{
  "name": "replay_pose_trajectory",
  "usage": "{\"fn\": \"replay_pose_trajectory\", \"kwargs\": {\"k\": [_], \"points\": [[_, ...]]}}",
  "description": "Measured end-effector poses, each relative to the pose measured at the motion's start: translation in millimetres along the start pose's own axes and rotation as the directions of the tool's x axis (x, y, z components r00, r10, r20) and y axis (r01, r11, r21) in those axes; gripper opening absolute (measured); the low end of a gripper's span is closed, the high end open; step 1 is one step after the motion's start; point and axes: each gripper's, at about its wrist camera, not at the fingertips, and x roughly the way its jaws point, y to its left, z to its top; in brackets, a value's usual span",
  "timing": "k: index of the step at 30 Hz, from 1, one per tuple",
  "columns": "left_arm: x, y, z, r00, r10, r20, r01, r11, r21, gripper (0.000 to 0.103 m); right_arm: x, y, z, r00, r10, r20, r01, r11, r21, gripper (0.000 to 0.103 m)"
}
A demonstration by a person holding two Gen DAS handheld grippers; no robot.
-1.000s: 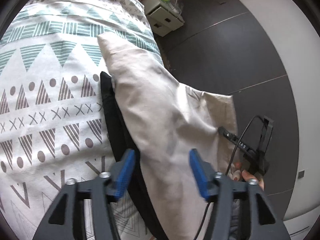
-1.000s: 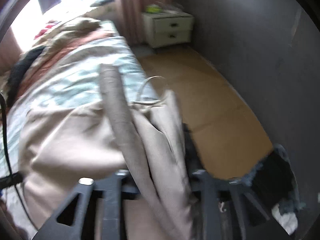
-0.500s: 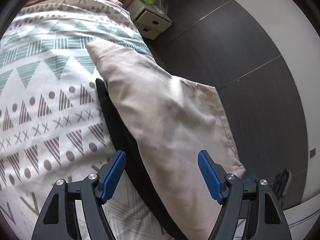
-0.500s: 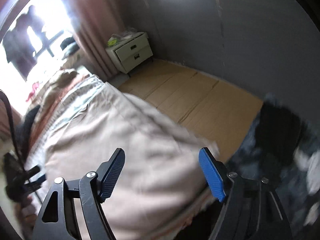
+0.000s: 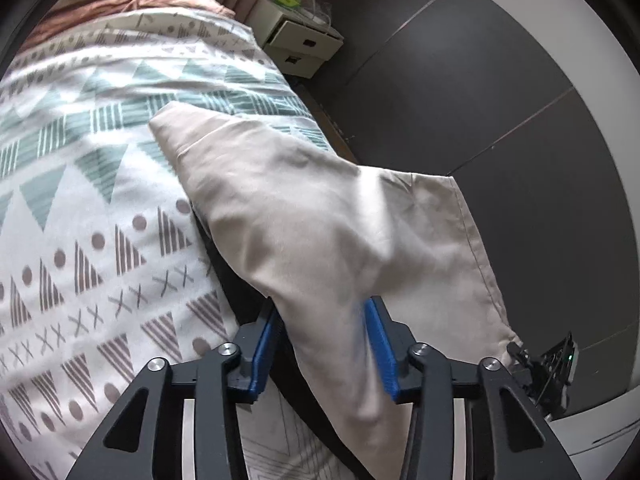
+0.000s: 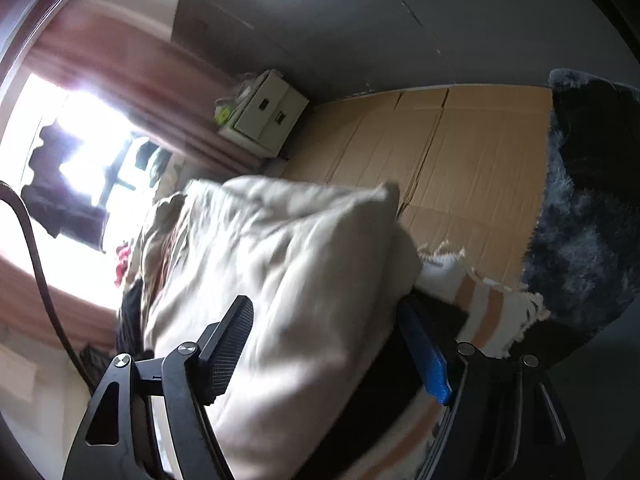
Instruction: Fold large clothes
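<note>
Two grippers now work on the same beige cotton garment (image 5: 320, 216), which lies on the bed with the patterned white and teal cover (image 5: 80, 184), over a black piece of clothing (image 5: 236, 292) at the bed's edge. Our left gripper (image 5: 324, 344) is closing its blue fingers (image 5: 380, 348) on a fold of the beige cloth; half a second ago they stood wide around it. Our right gripper (image 6: 324, 344) holds its fingers wide, with the cloth between them but not pinched; a second ago it carried a bunch. We judge a new fold is starting.
</note>
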Motion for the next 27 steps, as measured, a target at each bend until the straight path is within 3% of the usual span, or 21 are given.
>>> {"fn": "replay_pose_trajectory", "kwargs": {"k": [2, 4, 7, 9, 11, 16, 19, 24, 27], "points": [[0.8, -9.6, 4.0, 1.000, 0.016, 0.002, -0.016, 0.999, 0.035, 0.043, 7.7, -6.8, 6.2, 1.000, -0.005, -0.014, 0.006, 0.999, 0.039, 0.065], [1.8, -18.6, 7.2, 1.000, 0.024, 0.007, -0.024, 0.998, 0.064, 0.042, 12.9, -17.0, 10.8, 1.000, 0.004, -0.028, -0.001, 0.996, 0.092, 0.035], [5.5, -32.2, 12.1, 0.999, 0.039, 0.018, -0.040, 0.993, 0.108, 0.041, 5.9, -19.4, 13.0, 1.000, 0.013, 0.004, -0.013, 0.998, 0.064, 0.017], [9.4, -38.1, 14.1, 0.998, 0.063, 0.018, -0.064, 0.990, 0.125, 0.042, -4.8, -16.1, 9.7, 0.999, 0.016, 0.038, -0.018, 0.999, 0.045, 0.014], [13.5, -42.5, 14.1, 0.995, 0.101, 0.012, -0.102, 0.984, 0.143, 0.043, -12.8, -13.0, 6.8, 0.998, 0.001, 0.066, -0.003, 0.999, 0.039, 0.013], [-3.8, -39.5, 9.2, 0.983, 0.172, 0.062, -0.180, 0.972, 0.151, 0.059, -10.5, -6.4, 3.3, 0.995, -0.076, 0.072, 0.075, 0.997, 0.020, 0.013], [-20.0, -30.2, 7.7, 0.982, 0.177, 0.068, -0.184, 0.975, 0.128, 0.063, -8.1, -2.4, 9.9, 0.992, -0.110, 0.069, 0.110, 0.994, 0.006, 0.015], [-47.9, -19.2, 1.2, 0.977, 0.195, 0.091, -0.205, 0.973, 0.110, 0.064, -17.1, -6.0, 11.5, 0.983, -0.170, 0.070, 0.169, 0.985, 0.023, 0.028], [-67.4, -17.5, -6.0, 0.976, 0.190, 0.111, -0.200, 0.975, 0.094, 0.076, -33.9, -7.5, 6.6, 0.980, -0.180, 0.083, 0.178, 0.983, 0.035, 0.034]]}}
